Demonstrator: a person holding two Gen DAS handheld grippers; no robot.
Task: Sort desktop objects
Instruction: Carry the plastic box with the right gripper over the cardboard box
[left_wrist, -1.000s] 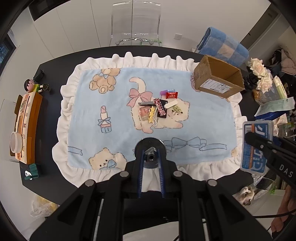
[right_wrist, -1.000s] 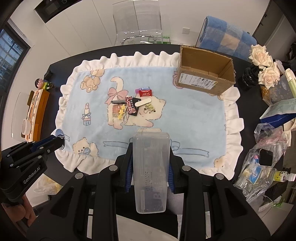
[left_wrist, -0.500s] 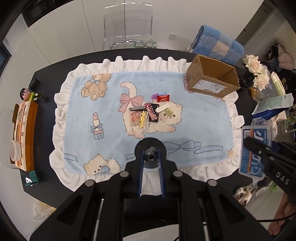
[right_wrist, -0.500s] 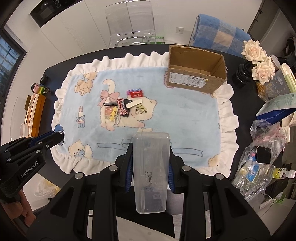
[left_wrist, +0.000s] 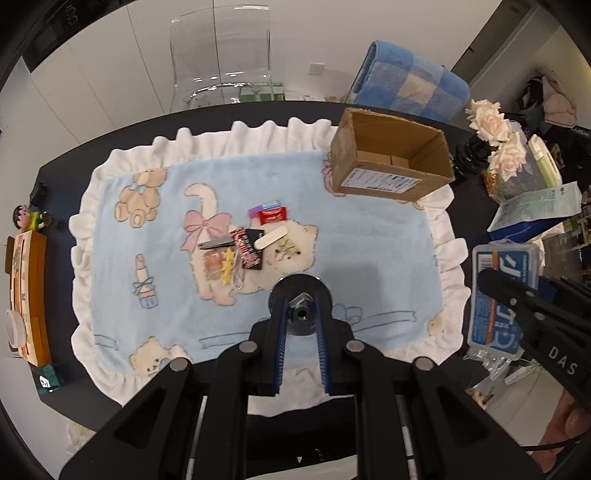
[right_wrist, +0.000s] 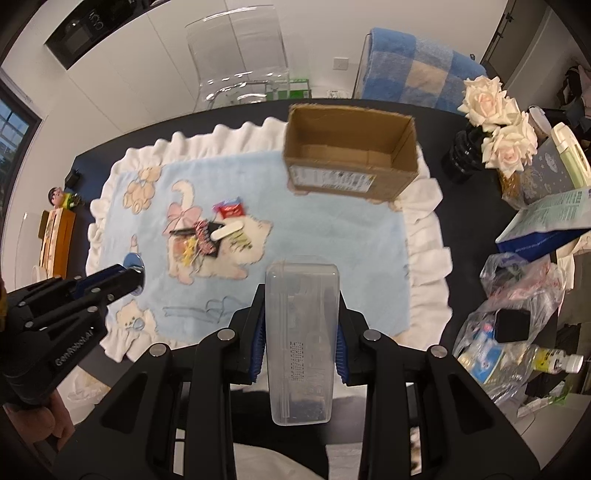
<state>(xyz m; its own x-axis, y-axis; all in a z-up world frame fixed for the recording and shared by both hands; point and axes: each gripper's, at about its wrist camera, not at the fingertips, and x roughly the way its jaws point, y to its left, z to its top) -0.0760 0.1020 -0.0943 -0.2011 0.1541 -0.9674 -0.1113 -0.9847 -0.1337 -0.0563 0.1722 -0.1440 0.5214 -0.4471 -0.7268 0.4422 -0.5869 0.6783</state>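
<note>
Overhead, the right gripper (right_wrist: 300, 328) is clamped across the sides of a clear plastic case (right_wrist: 301, 339), held above the near edge of the blue blanket (right_wrist: 332, 236). The left gripper (left_wrist: 301, 325) pinches a round metal disc with a centre nut (left_wrist: 300, 301). Beyond both, a heap of small items (left_wrist: 247, 247) lies mid-blanket, well apart from the open cardboard box (left_wrist: 388, 158) at the far right corner. Rigid, smooth and probably light, the case could slip; a grip across its long walls looks safest.
</note>
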